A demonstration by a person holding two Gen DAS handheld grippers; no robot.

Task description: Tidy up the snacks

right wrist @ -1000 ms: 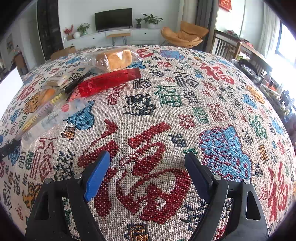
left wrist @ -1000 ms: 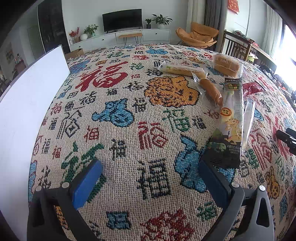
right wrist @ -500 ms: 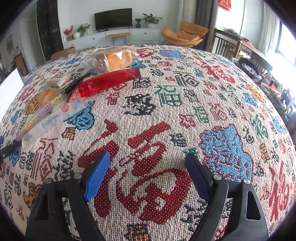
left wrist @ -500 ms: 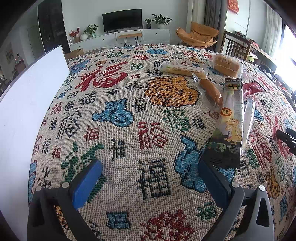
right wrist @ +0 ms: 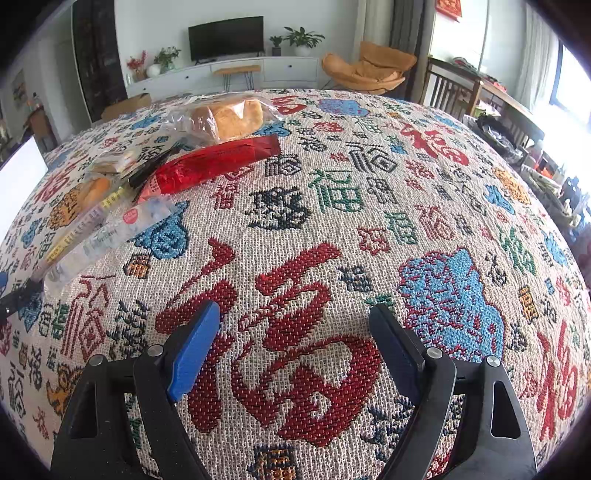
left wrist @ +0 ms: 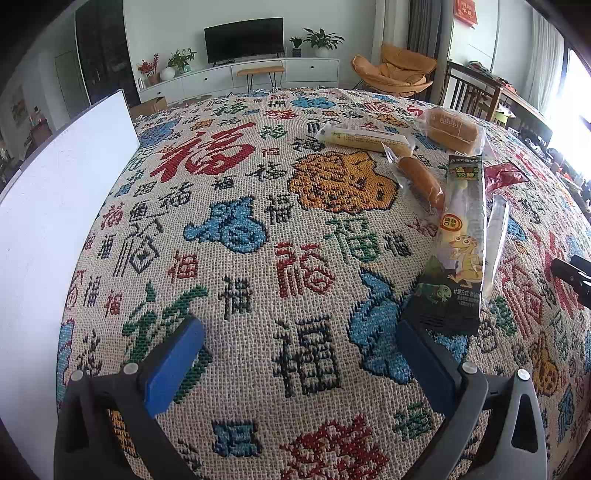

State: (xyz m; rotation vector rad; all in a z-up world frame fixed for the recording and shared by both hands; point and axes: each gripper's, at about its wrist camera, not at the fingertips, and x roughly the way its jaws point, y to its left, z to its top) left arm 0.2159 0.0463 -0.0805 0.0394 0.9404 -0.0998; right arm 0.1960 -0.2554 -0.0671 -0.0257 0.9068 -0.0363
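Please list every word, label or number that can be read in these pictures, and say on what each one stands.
"福", repeated many times in several colours: woven into the tablecloth.
"Astava" (uncertain): top of the long dinosaur snack packet.
Chinese print lower on that packet: too small to read.
Round red label on the clear packet: blurred.
Red wall hanging: unreadable.

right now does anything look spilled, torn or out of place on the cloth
Nothing looks spilled or torn. The snacks just lie loose at mixed angles: the dinosaur packet overlaps the sausage, and the red packet lies slanted before the bagged bread.
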